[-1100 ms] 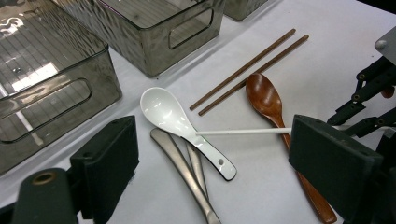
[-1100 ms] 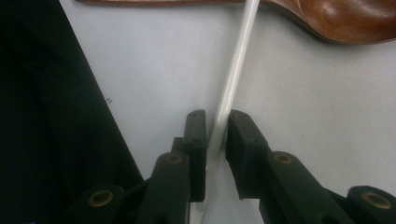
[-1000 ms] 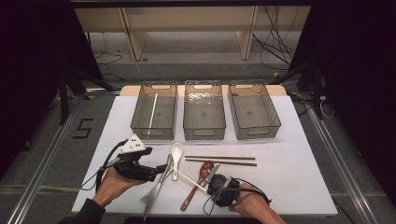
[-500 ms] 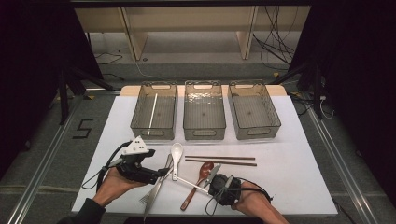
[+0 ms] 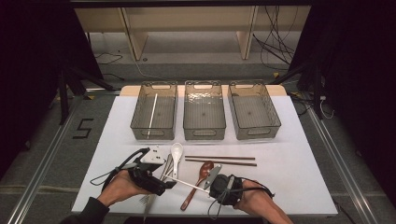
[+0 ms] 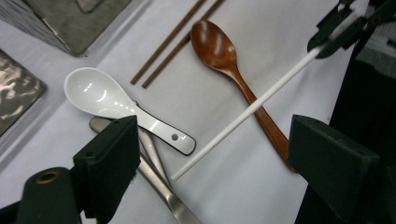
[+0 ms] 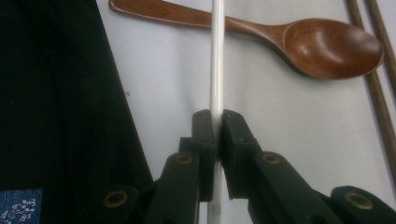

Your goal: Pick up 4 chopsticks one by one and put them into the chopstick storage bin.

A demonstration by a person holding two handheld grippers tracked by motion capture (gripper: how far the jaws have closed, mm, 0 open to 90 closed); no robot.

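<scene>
The right gripper (image 7: 215,128) is clamped on a white chopstick (image 7: 217,60), whose long axis runs left across the brown spoon (image 5: 198,179) toward the left gripper (image 6: 224,154), jaws spread wide around its free tip. 3 bins: 1 white chopstick (image 5: 152,114) in the left bin (image 5: 140,122). On the table (image 5: 299,182): 2 brown chopsticks (image 5: 219,160), 1 white spoon (image 5: 176,154).

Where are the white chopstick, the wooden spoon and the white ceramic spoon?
white chopstick (image 7: 216,60): right gripper view, on its shaft above the jaws.
wooden spoon (image 6: 215,44): left gripper view, in its bowl.
white ceramic spoon (image 6: 93,91): left gripper view, in its bowl.
</scene>
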